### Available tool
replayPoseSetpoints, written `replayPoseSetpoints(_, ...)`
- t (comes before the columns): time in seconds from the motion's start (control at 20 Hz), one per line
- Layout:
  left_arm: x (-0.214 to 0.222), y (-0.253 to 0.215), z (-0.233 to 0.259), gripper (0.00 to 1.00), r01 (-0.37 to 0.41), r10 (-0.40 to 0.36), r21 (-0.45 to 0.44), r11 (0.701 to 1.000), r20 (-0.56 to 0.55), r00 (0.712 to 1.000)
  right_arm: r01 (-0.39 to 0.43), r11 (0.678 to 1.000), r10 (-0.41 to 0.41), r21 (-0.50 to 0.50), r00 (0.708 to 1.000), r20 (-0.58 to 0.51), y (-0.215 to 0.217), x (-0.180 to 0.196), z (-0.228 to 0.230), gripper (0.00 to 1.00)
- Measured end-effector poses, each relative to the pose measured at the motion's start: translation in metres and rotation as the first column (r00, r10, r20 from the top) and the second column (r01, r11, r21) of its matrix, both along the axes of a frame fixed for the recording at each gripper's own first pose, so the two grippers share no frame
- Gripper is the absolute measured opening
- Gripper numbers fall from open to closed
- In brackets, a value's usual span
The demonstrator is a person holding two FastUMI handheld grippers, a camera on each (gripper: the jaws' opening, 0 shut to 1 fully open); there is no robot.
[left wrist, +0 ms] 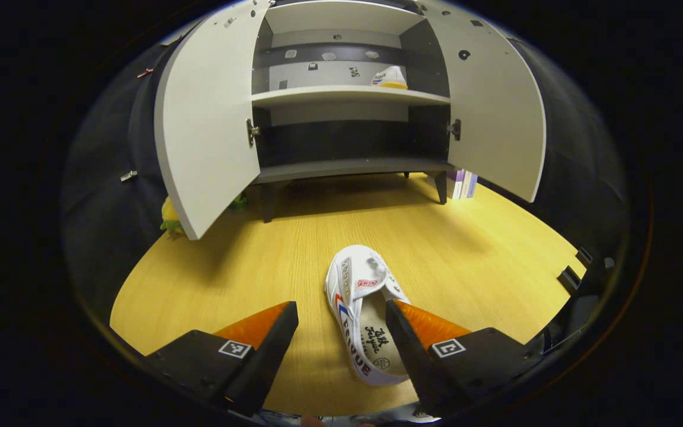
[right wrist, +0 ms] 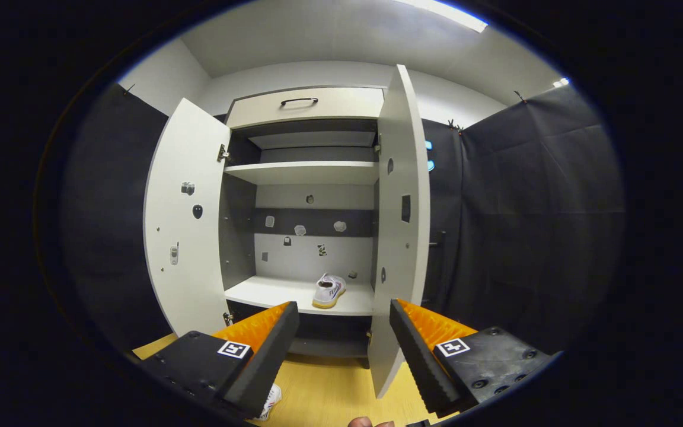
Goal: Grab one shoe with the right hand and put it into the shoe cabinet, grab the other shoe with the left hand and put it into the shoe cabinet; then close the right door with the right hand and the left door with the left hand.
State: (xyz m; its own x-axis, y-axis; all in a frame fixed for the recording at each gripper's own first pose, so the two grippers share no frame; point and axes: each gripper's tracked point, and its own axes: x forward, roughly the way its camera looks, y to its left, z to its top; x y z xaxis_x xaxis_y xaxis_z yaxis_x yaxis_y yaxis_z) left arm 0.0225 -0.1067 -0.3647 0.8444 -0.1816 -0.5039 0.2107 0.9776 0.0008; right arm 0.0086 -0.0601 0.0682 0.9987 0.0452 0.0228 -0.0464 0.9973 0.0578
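One shoe already sits on the cabinet's middle shelf, toward the right. The other shoe lies on the floor in front, toe pointing at the cabinet, heel nearest me. My left gripper hangs over it, fingers spread wide and holding nothing — the right finger sits over the shoe's opening, the left one on the far side of the shoe's wall. My right gripper is also wide and empty, aimed at the shelf, with the right door edge-on just beyond its fingers.

Risks as I judge them: pinching only that thin canvas side could let the shoe swing or slip out on the lift. Both doors stand wide — the left door juts toward me, so a careless carry could clip it. Placing too close might knock the shelved shoe.
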Motion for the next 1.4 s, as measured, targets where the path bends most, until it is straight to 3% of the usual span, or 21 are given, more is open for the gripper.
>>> replayPoseSetpoints(0.4, 0.060, -0.006, -0.028, 0.67, -0.024, 0.023, 0.017, 1.000, 0.036, 0.999, 0.113, 0.993, -0.113, -0.020, 0.994, 0.009, -0.060, -0.020, 0.007, 0.98)
replayPoseSetpoints(0.6, 0.072, -0.002, -0.039, 0.34, -0.042, 0.038, 0.134, 0.990, 0.032, 0.999, 0.151, 0.988, -0.151, -0.025, 0.988, -0.010, -0.078, -0.024, 0.002, 0.97)
replayPoseSetpoints(0.65, 0.070, -0.001, -0.043, 0.20, -0.041, 0.038, 0.164, 0.986, 0.020, 0.999, 0.156, 0.987, -0.156, -0.026, 0.988, -0.013, -0.081, -0.025, 0.000, 0.98)
replayPoseSetpoints(0.8, 0.071, 0.002, -0.044, 0.14, -0.022, 0.032, 0.185, 0.982, -0.048, 0.998, 0.156, 0.987, -0.156, -0.029, 0.988, -0.018, -0.087, -0.025, -0.002, 0.98)
replayPoseSetpoints(1.05, 0.066, -0.001, -0.029, 0.09, -0.036, 0.047, 0.077, 0.996, -0.144, 0.989, 0.150, 0.989, -0.150, -0.012, 0.989, -0.008, -0.093, -0.022, -0.003, 0.98)
replayPoseSetpoints(1.4, 0.053, 0.006, 0.068, 0.07, -0.122, 0.125, 0.040, 0.992, -0.091, 0.988, 0.128, 0.991, -0.128, 0.042, 0.992, -0.008, -0.099, -0.007, -0.007, 0.98)
